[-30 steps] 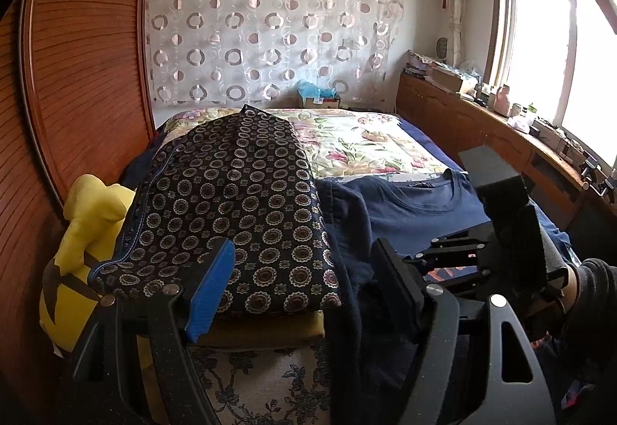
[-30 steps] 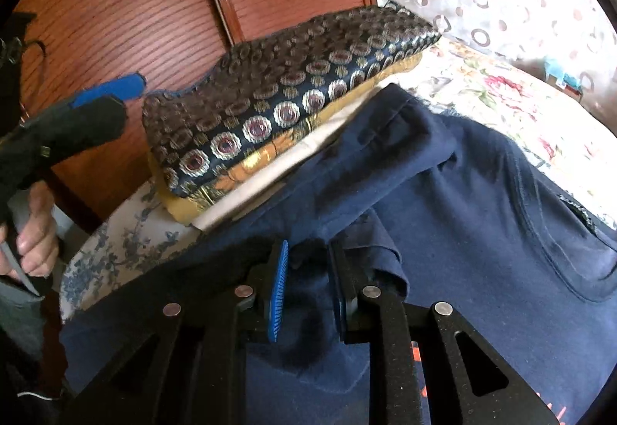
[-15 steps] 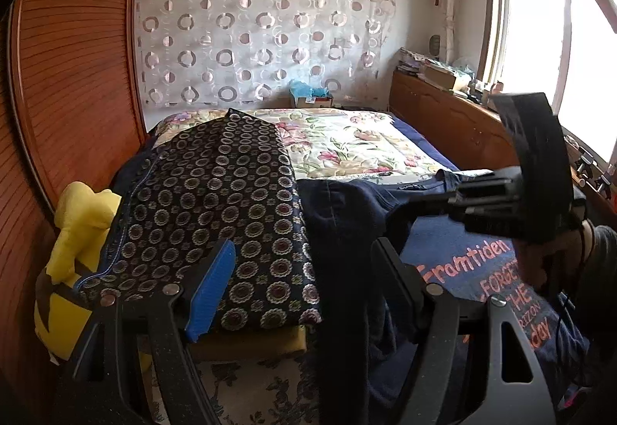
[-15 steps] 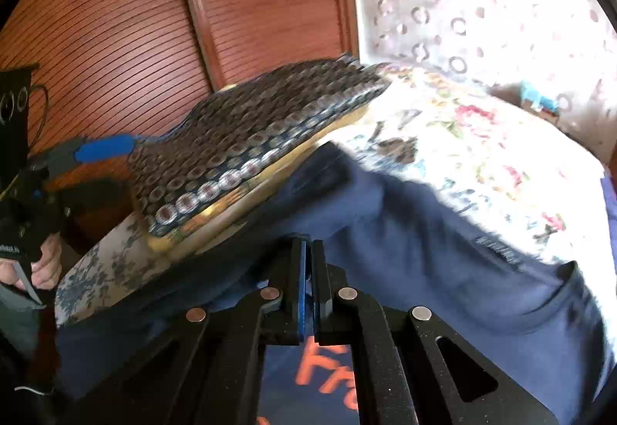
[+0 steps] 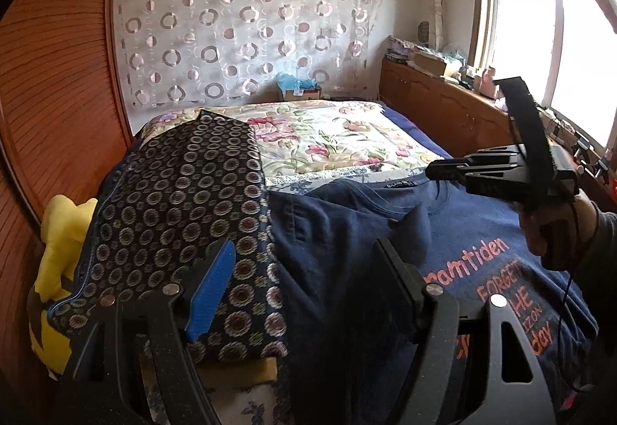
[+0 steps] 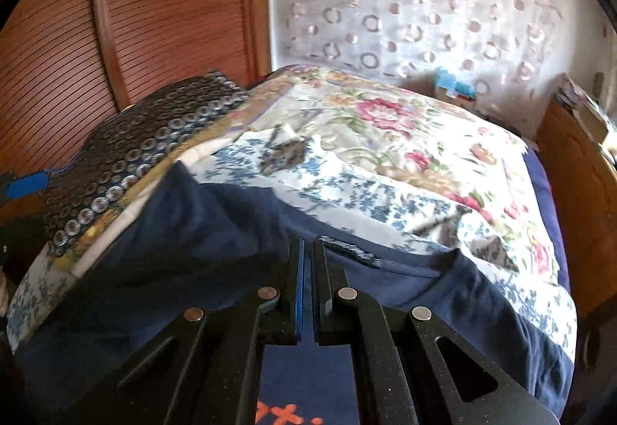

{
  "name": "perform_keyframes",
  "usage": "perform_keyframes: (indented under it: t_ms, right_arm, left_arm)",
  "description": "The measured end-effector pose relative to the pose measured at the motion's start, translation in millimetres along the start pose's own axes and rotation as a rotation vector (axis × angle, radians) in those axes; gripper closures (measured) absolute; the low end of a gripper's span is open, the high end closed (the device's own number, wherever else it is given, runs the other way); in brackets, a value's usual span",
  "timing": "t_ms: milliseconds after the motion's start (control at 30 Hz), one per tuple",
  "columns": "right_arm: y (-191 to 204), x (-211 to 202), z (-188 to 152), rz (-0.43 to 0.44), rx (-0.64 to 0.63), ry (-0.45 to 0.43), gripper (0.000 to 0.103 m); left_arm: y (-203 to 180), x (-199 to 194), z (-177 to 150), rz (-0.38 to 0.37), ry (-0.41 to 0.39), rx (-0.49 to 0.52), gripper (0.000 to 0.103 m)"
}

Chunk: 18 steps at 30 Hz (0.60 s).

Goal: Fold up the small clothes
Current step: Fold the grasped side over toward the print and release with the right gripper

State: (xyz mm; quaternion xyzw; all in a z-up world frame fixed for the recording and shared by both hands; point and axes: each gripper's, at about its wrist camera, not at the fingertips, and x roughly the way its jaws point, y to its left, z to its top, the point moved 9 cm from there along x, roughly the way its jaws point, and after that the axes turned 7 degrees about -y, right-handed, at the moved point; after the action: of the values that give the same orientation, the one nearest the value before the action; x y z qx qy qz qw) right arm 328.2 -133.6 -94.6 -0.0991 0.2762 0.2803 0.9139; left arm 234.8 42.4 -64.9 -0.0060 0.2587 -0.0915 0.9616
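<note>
A navy T-shirt (image 5: 385, 243) with orange lettering lies on the bed, collar toward the far side. It also shows in the right wrist view (image 6: 200, 228). My left gripper (image 5: 304, 282) is open above the shirt's left part, beside the folded patterned cloth, holding nothing. My right gripper (image 6: 307, 255) is shut with its tips at the shirt's collar; whether cloth is pinched between them is hidden. The right gripper also shows in the left wrist view (image 5: 432, 170), raised over the collar.
A folded dark cloth with circle pattern (image 5: 185, 216) lies stacked at the shirt's left. A yellow plush (image 5: 58, 255) sits by the wooden wall panel (image 5: 50, 85). A floral bedspread (image 5: 331, 135) covers the bed beyond. A wooden cabinet (image 5: 443, 108) runs along the right under the window.
My right gripper shut on the shirt, then rose and moved toward the collar, pulling the shirt so its orange lettering now shows. My left gripper stayed open and almost still.
</note>
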Motion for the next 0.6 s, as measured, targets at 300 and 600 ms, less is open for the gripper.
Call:
perform_keyframes:
  t_ms: [300, 600]
  right_arm:
    - [-9.1, -43.1, -12.1, 0.08, 0.069, -0.058, 0.058]
    - [60.3, -43.6, -67.3, 0.27, 0.039, 0.029, 0.062]
  left_arm:
    - [-18.2, 1.6, -8.3, -0.024, 0.014, -0.007, 0.029]
    - [-19.0, -27.5, -27.1, -0.017, 0.006, -0.021, 0.029]
